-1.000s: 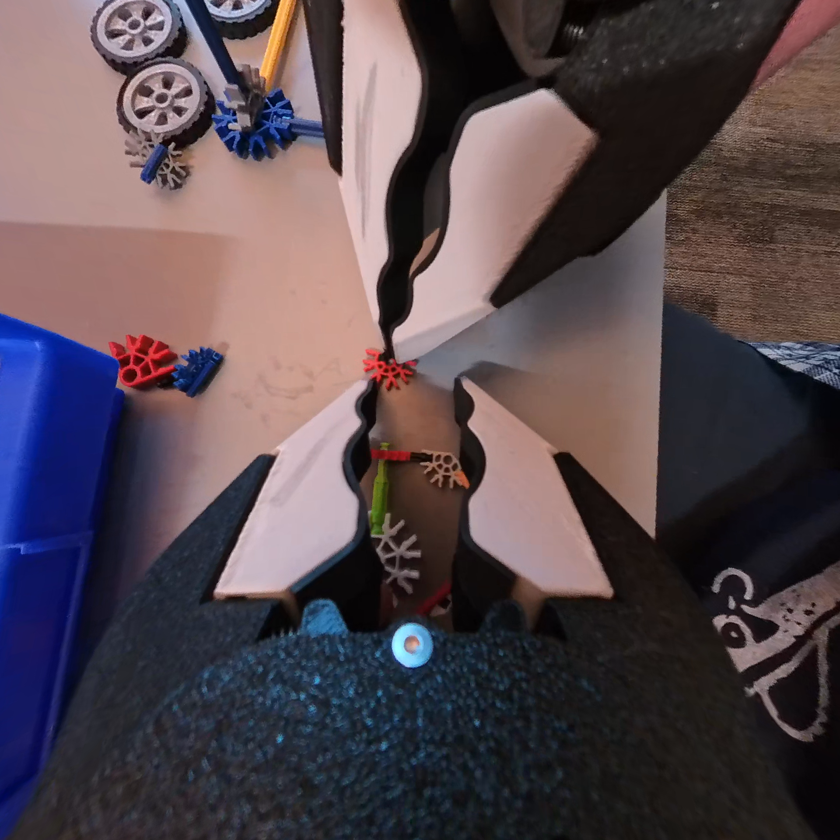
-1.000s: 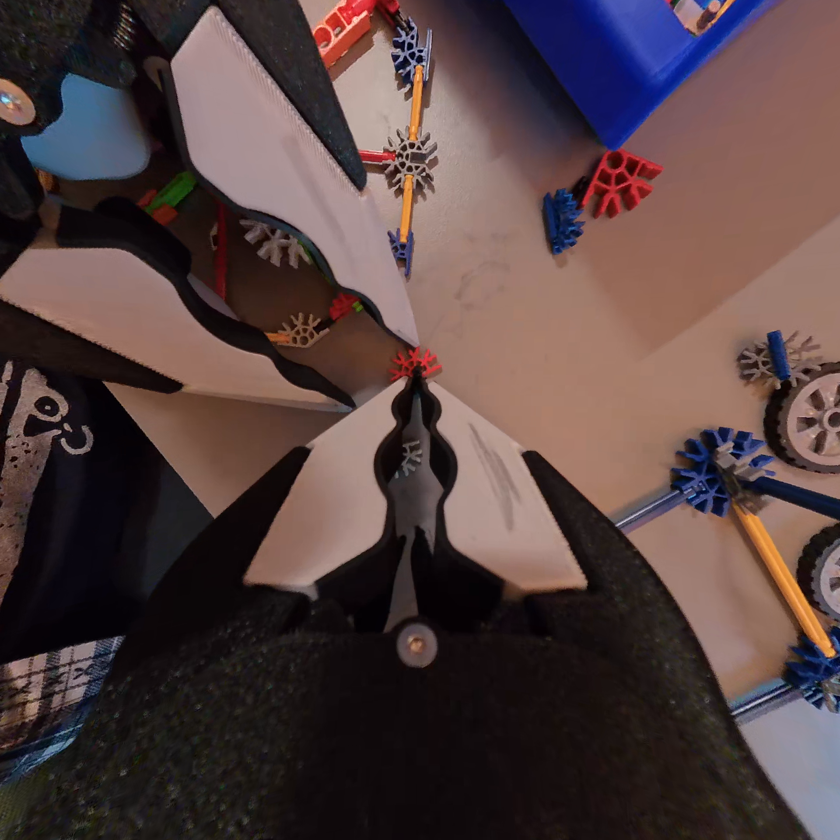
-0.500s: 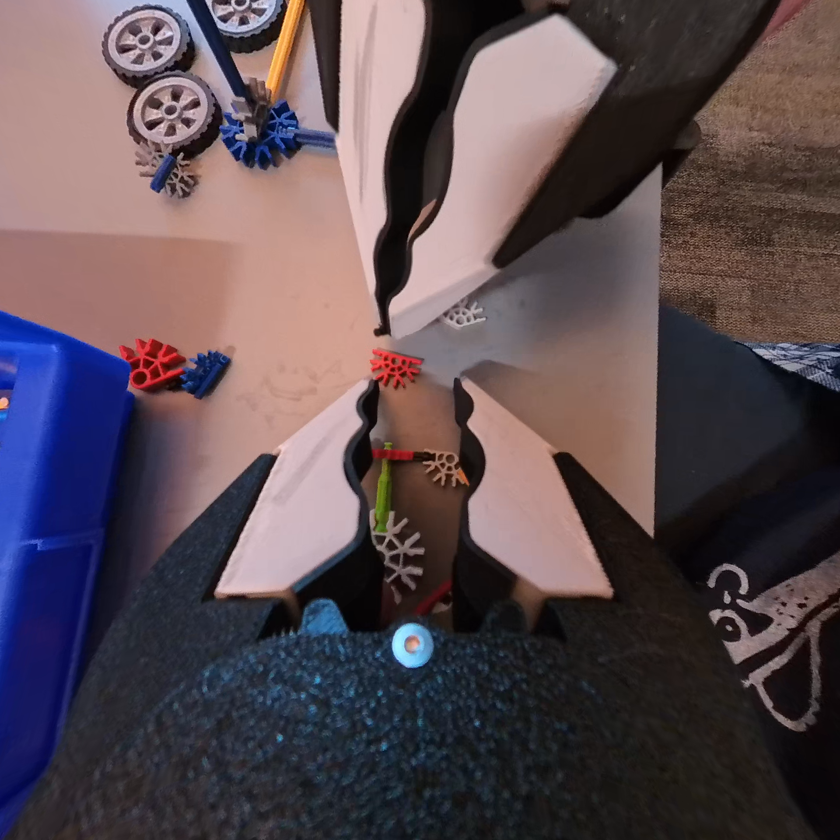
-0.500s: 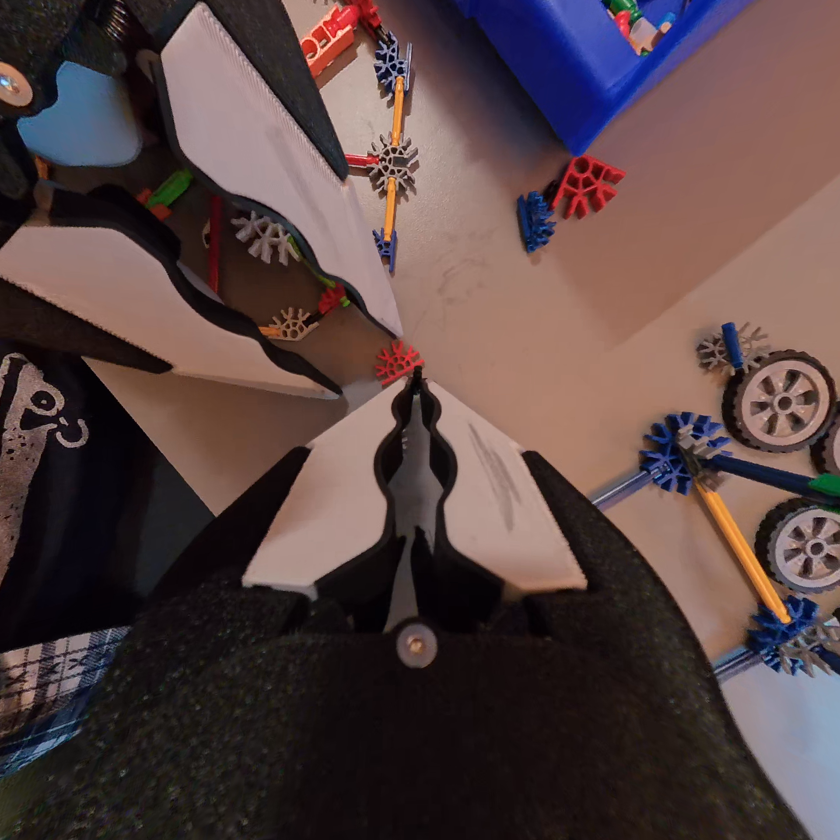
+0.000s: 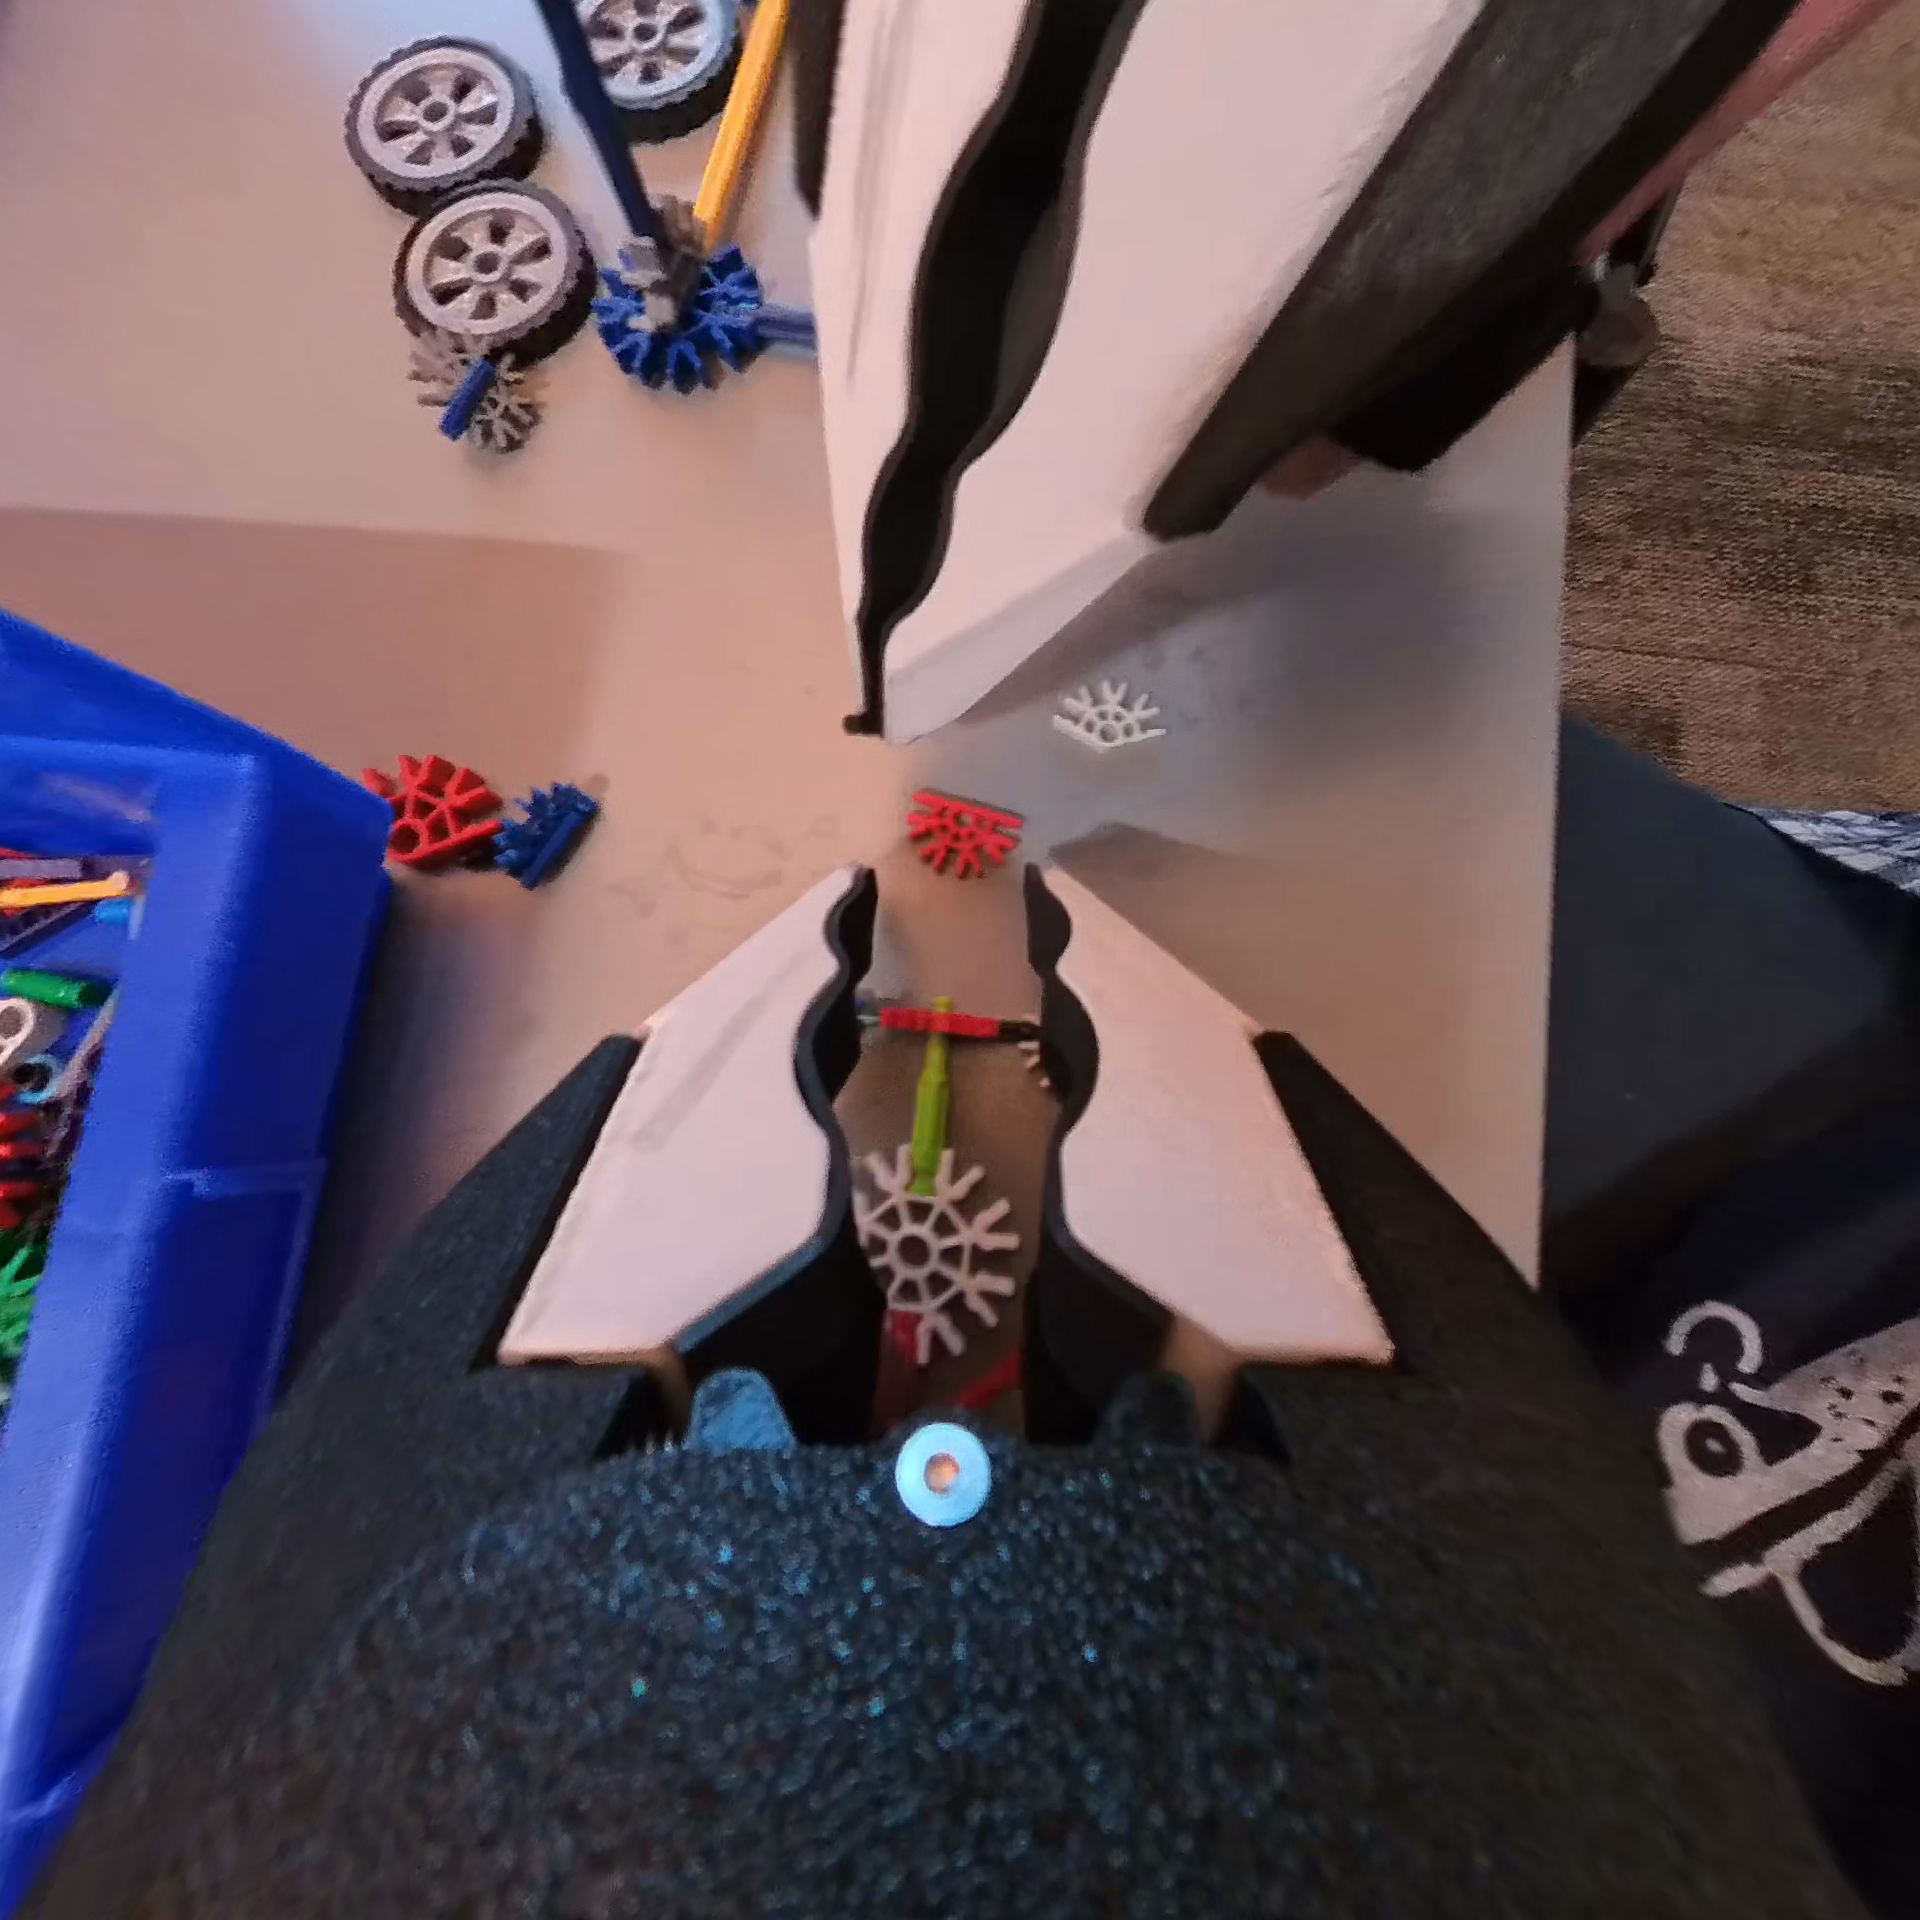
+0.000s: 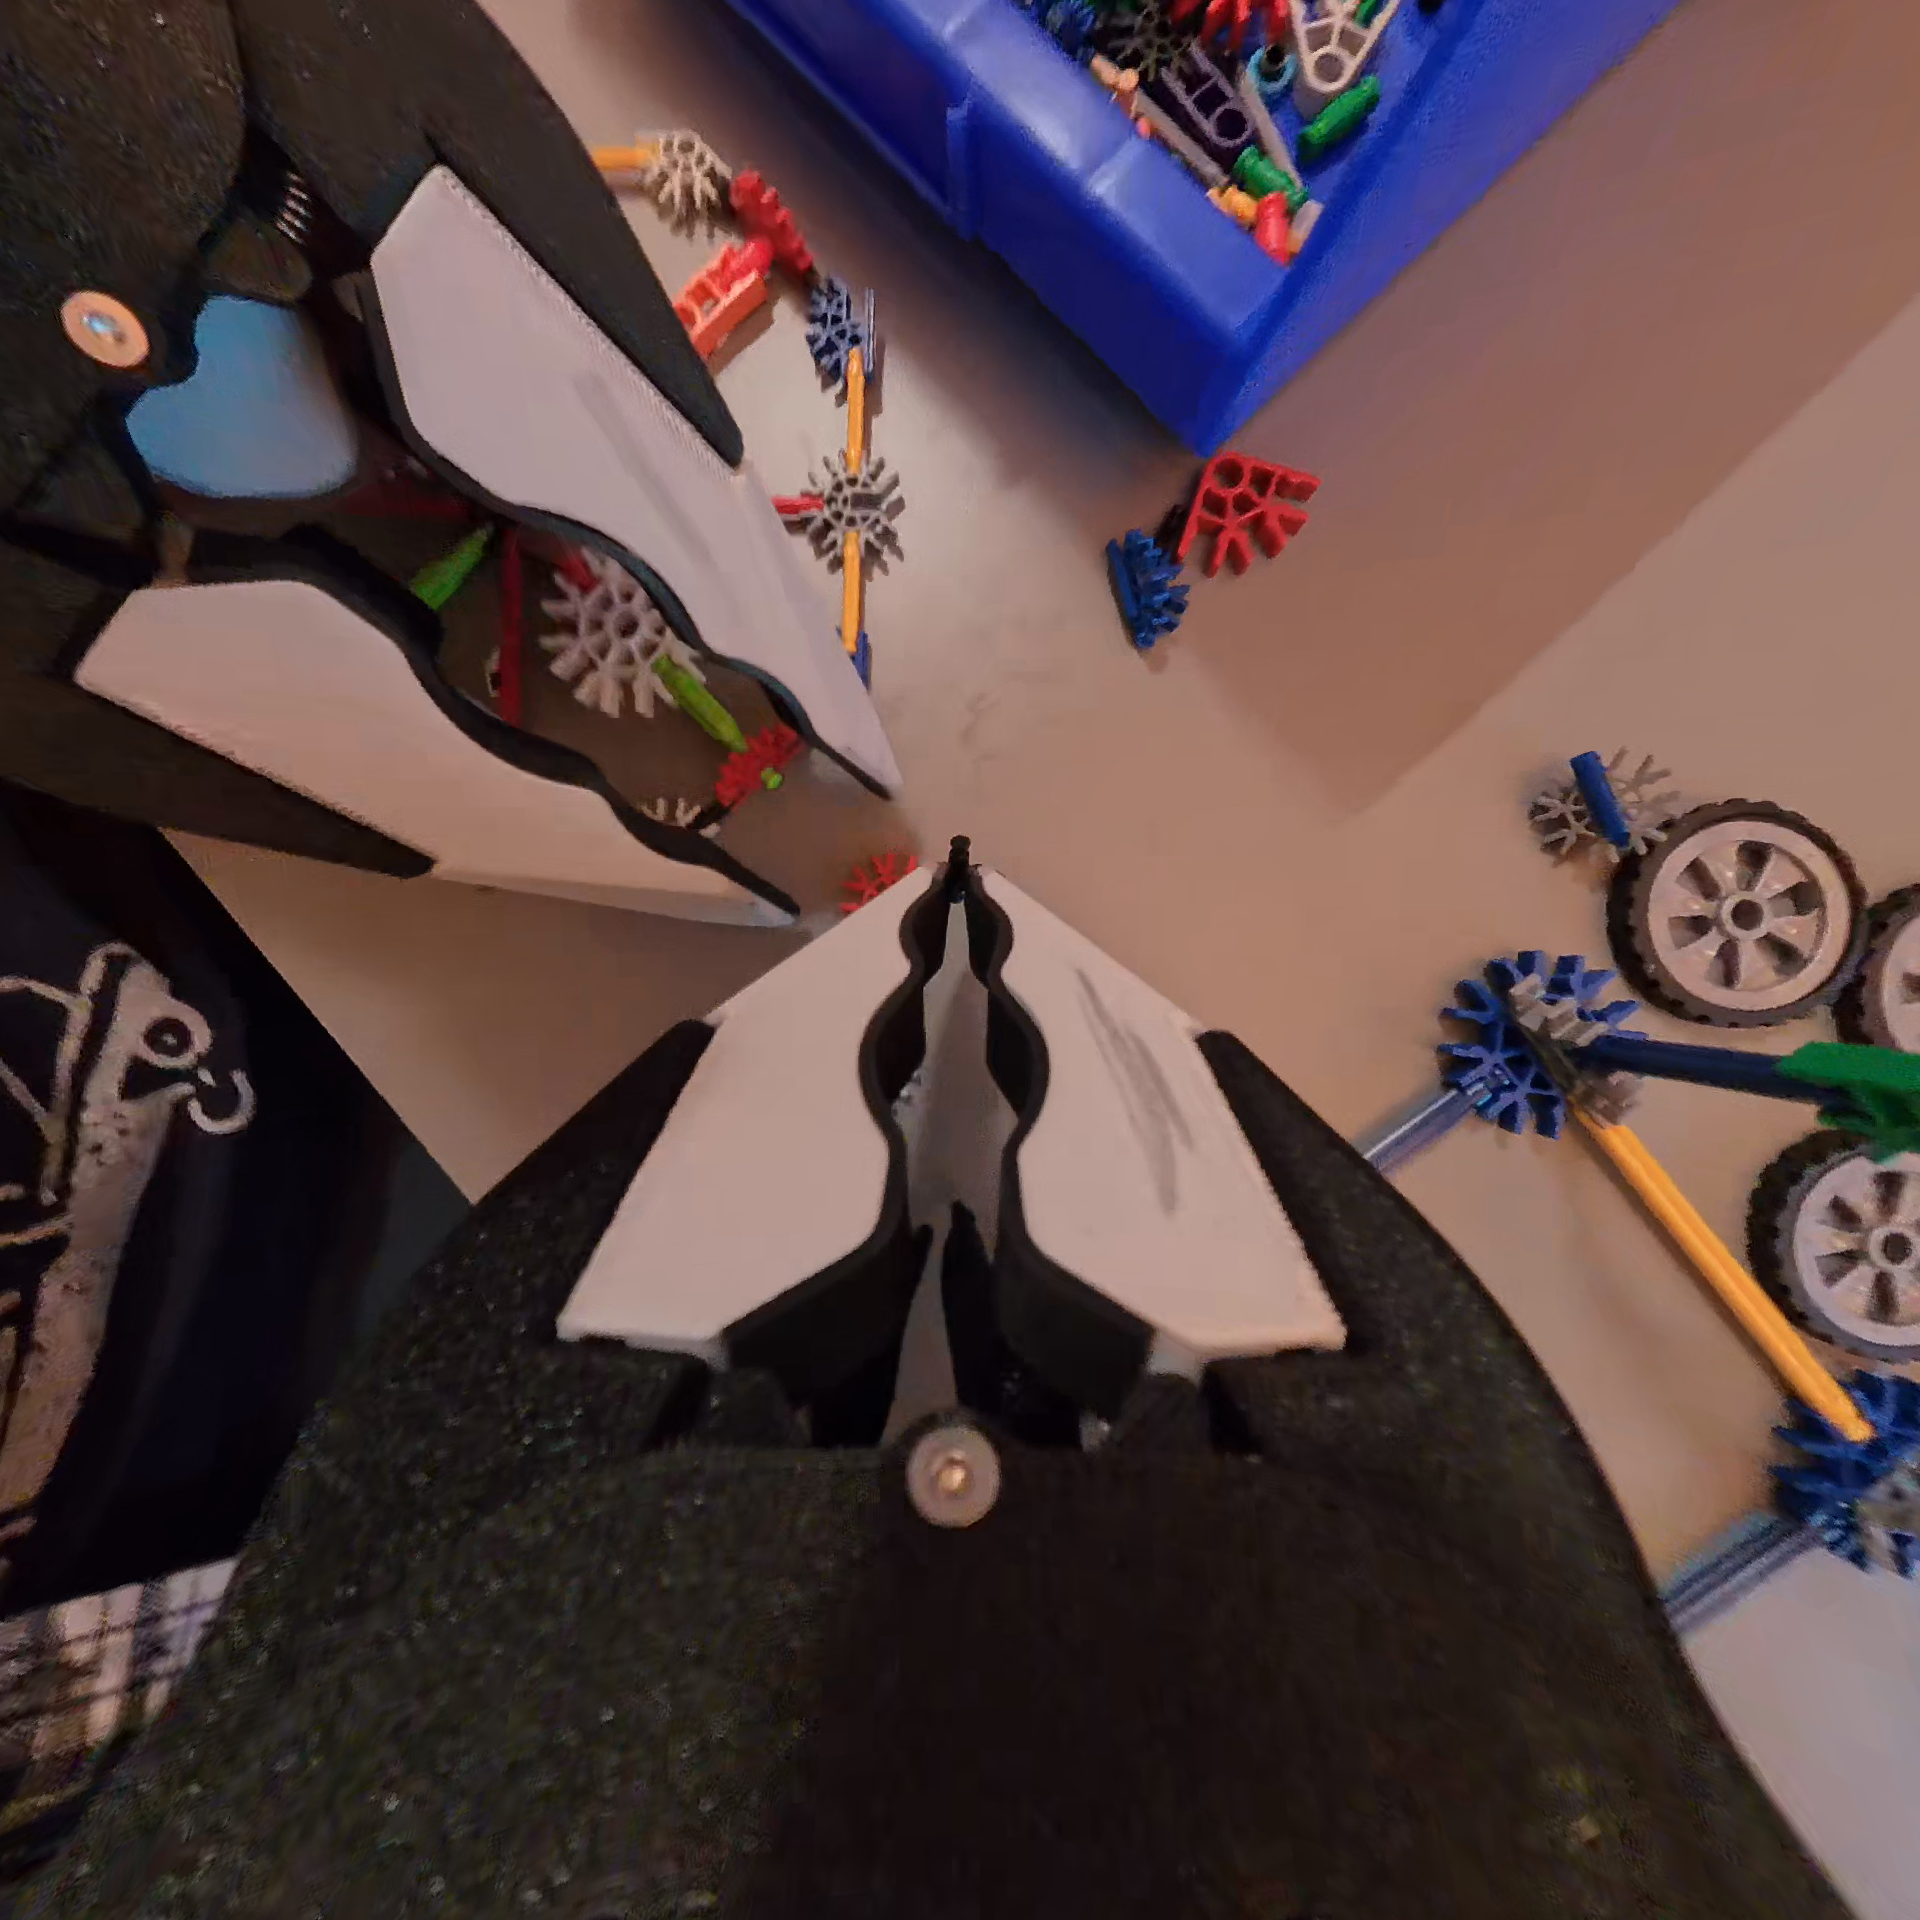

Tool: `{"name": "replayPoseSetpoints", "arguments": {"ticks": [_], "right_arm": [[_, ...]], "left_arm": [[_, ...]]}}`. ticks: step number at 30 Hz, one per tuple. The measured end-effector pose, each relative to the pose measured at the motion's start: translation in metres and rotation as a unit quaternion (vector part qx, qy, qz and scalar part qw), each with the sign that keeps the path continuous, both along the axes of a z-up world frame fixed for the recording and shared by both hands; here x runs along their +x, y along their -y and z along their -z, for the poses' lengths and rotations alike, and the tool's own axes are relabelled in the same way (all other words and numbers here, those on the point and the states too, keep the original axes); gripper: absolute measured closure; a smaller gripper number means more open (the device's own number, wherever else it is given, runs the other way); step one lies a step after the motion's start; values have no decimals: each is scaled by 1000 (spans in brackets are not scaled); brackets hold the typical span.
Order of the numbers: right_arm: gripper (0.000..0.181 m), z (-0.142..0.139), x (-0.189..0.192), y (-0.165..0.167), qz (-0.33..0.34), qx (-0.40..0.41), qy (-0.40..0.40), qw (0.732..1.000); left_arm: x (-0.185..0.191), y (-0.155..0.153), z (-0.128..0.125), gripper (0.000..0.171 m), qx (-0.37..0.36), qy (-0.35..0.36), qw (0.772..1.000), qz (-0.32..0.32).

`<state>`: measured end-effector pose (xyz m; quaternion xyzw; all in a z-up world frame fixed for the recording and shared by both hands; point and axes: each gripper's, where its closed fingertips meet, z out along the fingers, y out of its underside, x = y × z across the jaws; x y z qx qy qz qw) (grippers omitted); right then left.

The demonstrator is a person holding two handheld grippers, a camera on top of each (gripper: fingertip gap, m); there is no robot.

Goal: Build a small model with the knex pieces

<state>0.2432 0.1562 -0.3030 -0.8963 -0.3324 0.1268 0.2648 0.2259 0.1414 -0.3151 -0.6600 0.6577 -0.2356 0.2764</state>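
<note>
On the tan table [image 5: 260, 582], a blue bin [image 5: 187, 1039] of mixed parts sits left, wheels [image 5: 488, 270] farther off; the left gripper [image 5: 948, 894] hangs with jaws spread, empty, just short of a red snowflake connector [image 5: 961, 831]. The right gripper [image 6: 958, 868] is pinched closed on nothing, tips just beside that connector; a white half-connector [image 5: 1107, 717] lies near.

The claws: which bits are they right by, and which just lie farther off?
By the claws: red connector, between open left claw and shut right claw; white half-connector; snowflake with green rod.
Farther off: wheels; blue bin; red and blue pair.
</note>
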Motion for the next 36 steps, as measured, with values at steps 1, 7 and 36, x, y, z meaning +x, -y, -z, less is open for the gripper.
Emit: {"name": "replayPoseSetpoints", "arguments": {"ticks": [1,7,36], "right_arm": [[180,-1,-1,-1,10,1,-16,1000],[180,-1,-5,-3,57,-14,-90,994],[176,18,-7,3,105,-68,-138,982]], "left_arm": [[-2,-4,0,144,5,-1,1000,-4],[-3,-10,-6,146,0,12,1000,-5],[4,0,5,147,11,-4,1000,25]]}}
